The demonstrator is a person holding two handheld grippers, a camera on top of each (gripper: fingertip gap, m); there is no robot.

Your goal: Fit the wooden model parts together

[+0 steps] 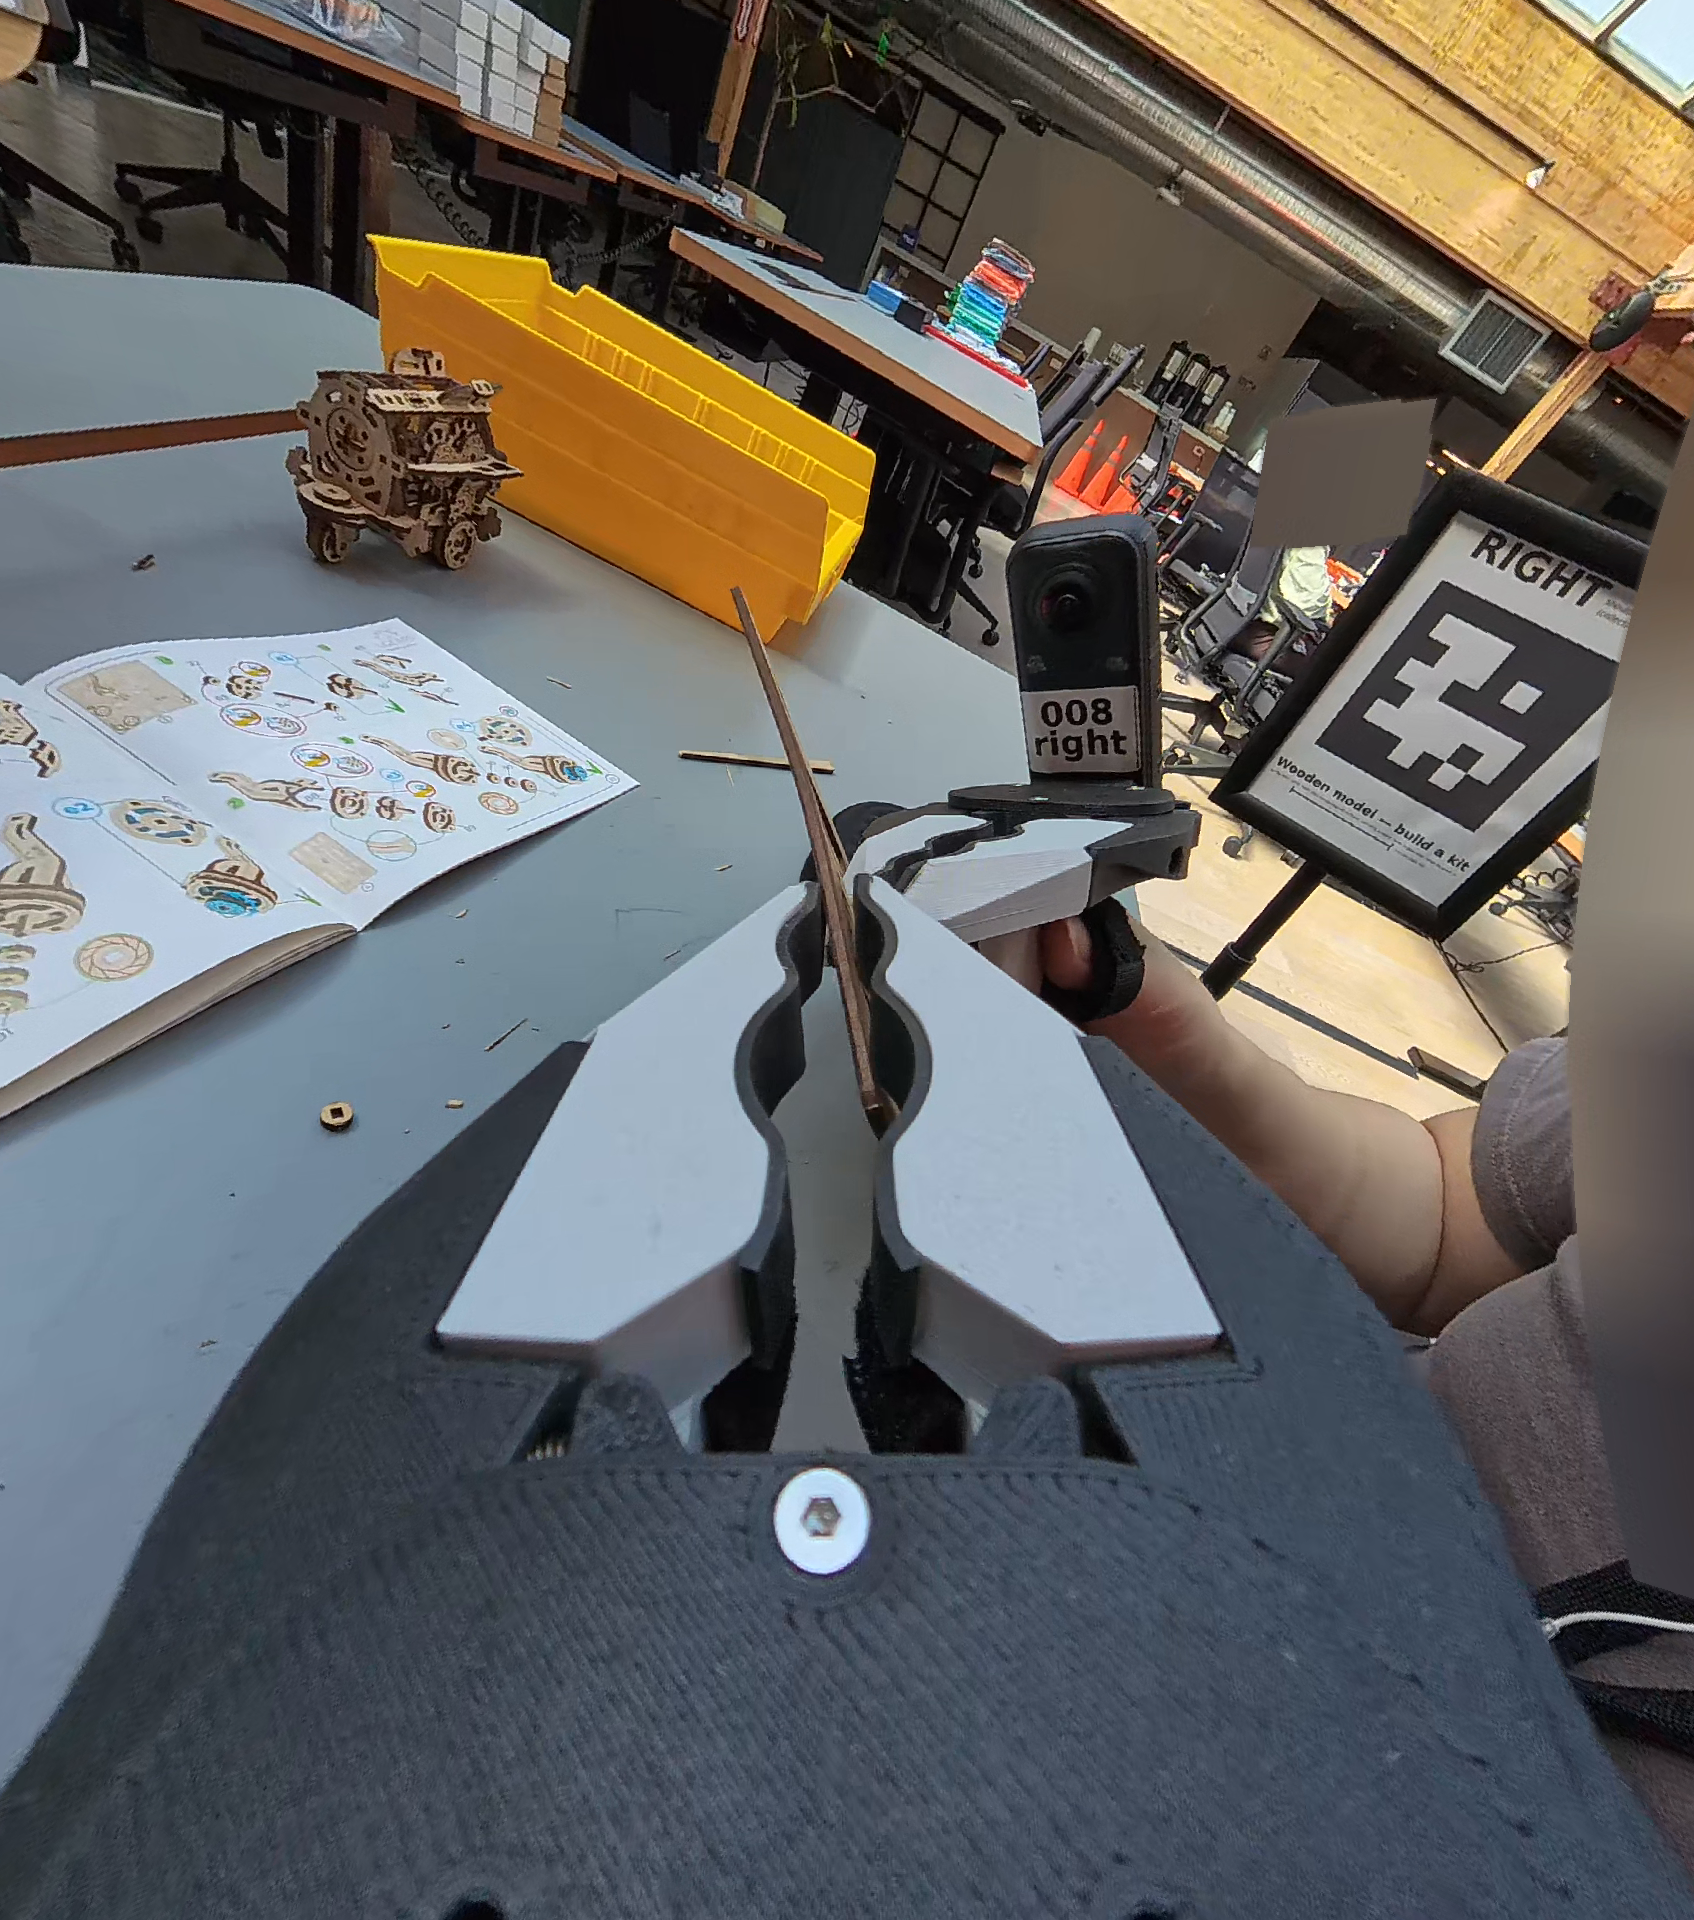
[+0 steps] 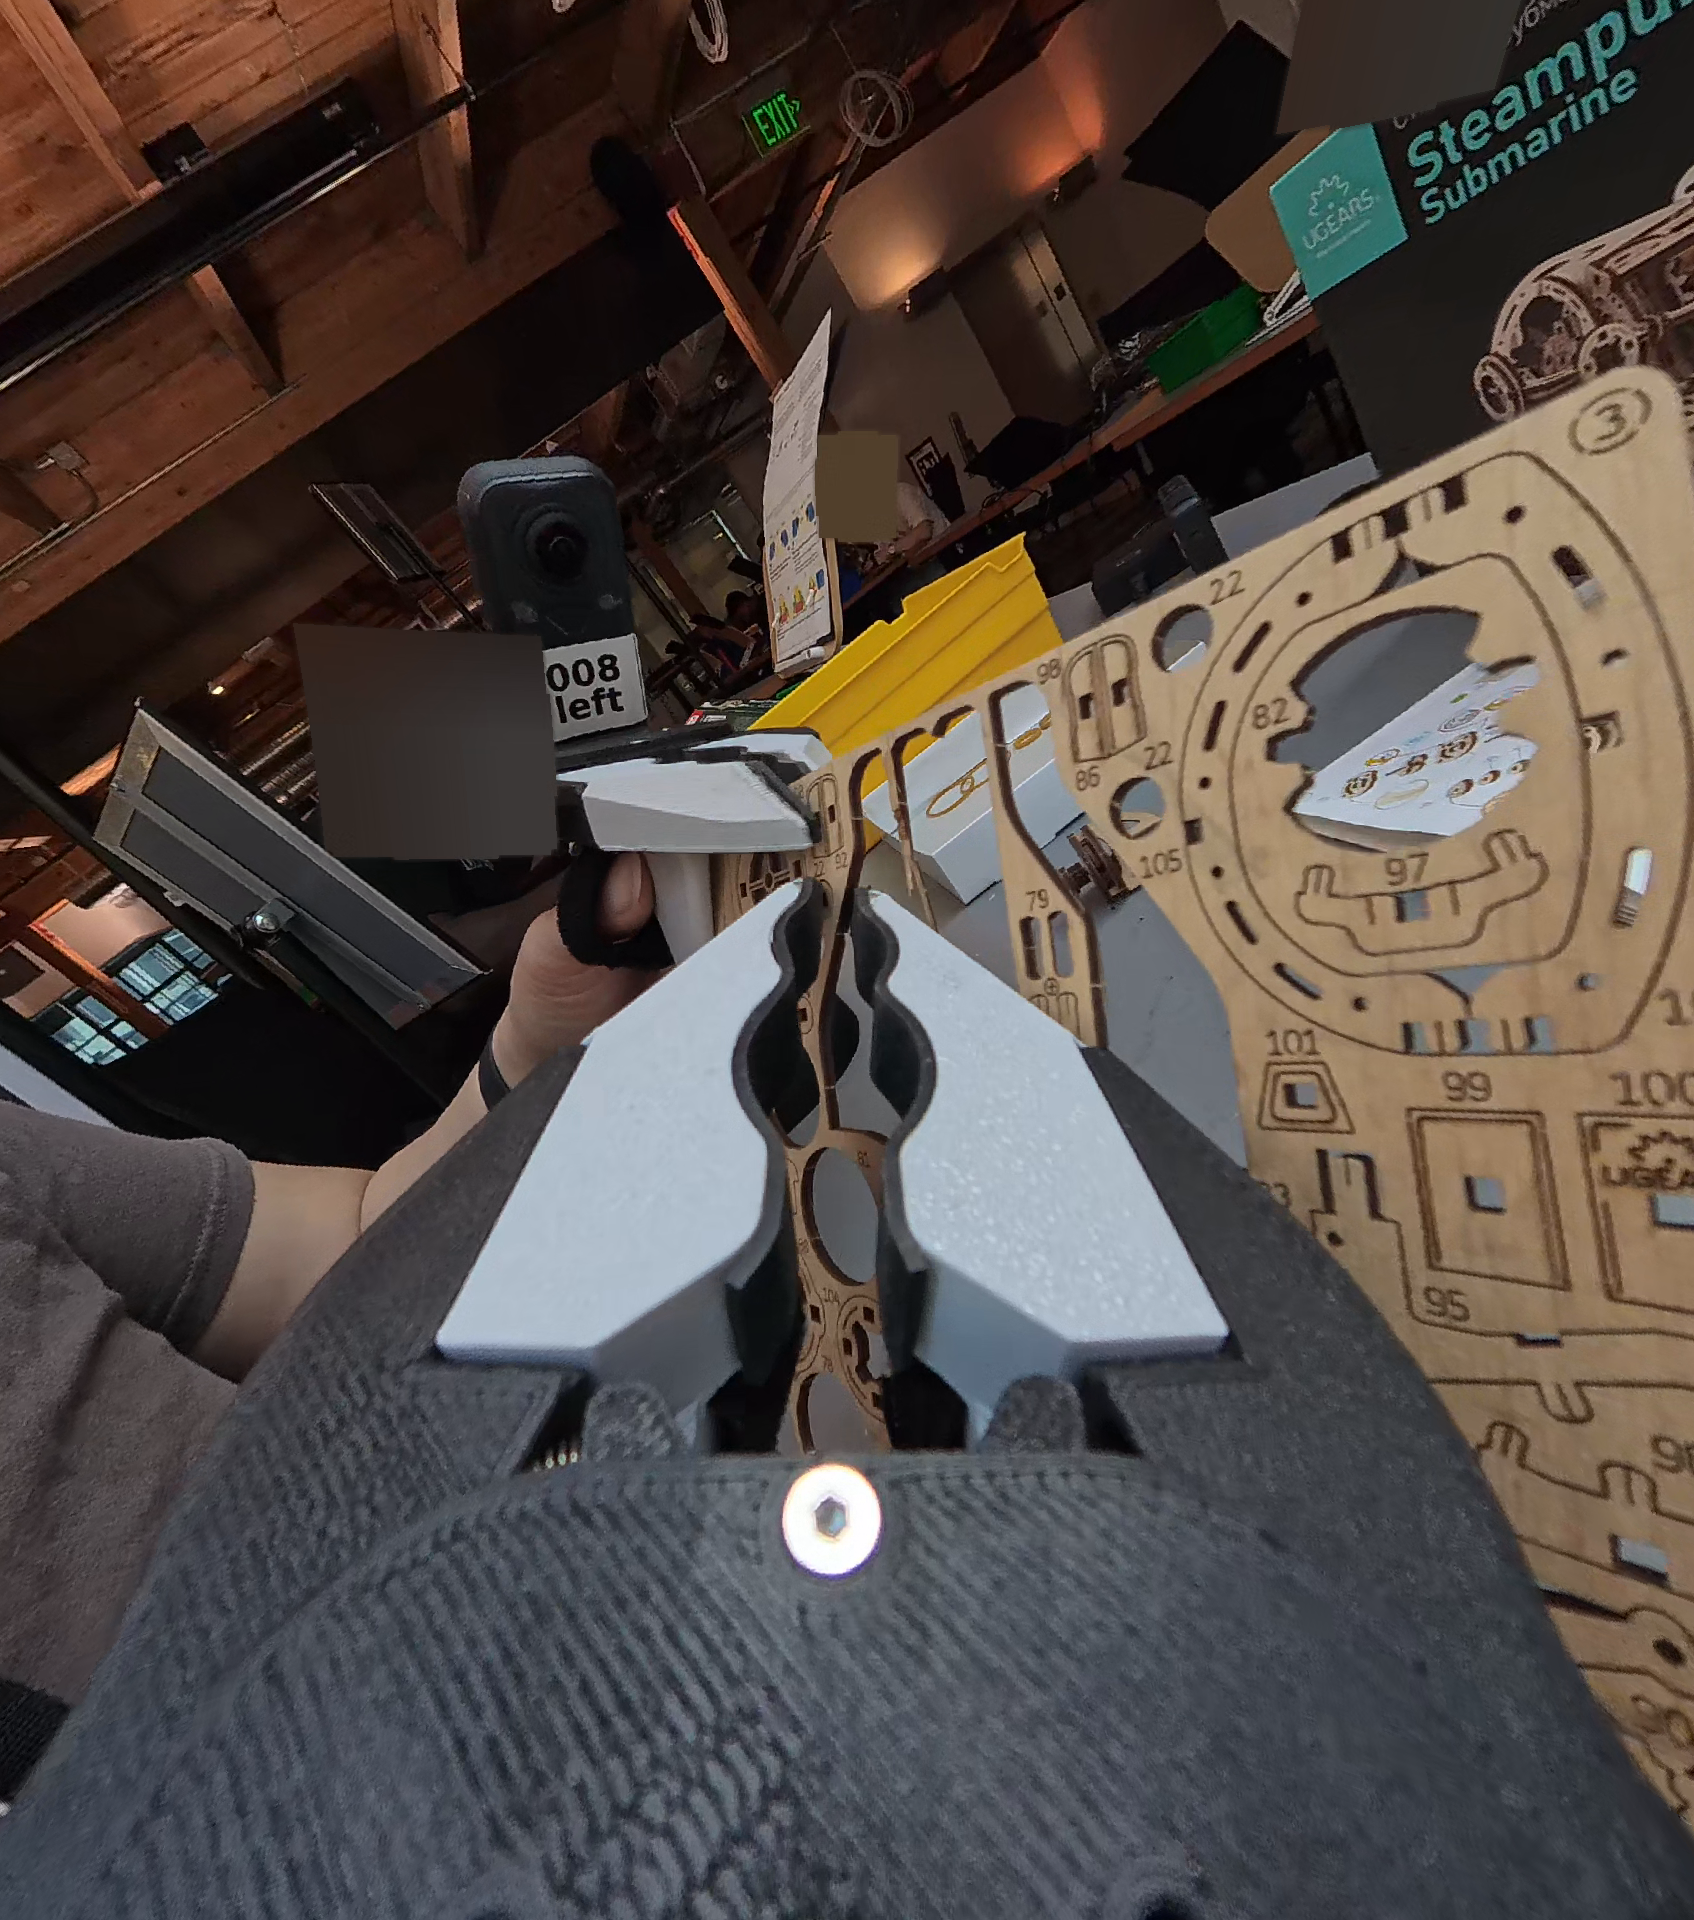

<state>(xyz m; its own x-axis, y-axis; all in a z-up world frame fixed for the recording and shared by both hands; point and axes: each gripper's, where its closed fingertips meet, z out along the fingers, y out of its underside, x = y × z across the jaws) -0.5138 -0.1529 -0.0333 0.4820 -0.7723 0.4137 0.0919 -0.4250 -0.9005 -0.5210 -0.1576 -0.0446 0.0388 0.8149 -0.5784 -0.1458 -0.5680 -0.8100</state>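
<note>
Left wrist view: my left gripper [image 1: 835, 914] is closed down on the laser-cut plywood sheet [image 1: 801, 790], which I only see edge-on here, a thin dark strip running from between the fingers up and away, leaning a bit left. My right gripper [image 1: 858, 847] comes in from the right and meets the same sheet just past my fingertips. Far left on the grey table [image 1: 147, 1299] sits the partly built wooden model [image 1: 401, 468], with the open instruction booklet [image 1: 199, 810] nearer and a yellow bin [image 1: 635, 436] behind.

Right wrist view: the right gripper [image 2: 830, 904] is nearly shut, pinching the sheet [image 2: 1445, 935] along its left edge strip. The sheet stands upright, broad face toward me, long axis roughly vertical, spreading off to the right. The left gripper [image 2: 801, 800] clamps it just beyond.

Progress-wise I'd say midway: some cutouts are already empty, but lots of parts are unpopped, and the model looks unfinished.
</note>
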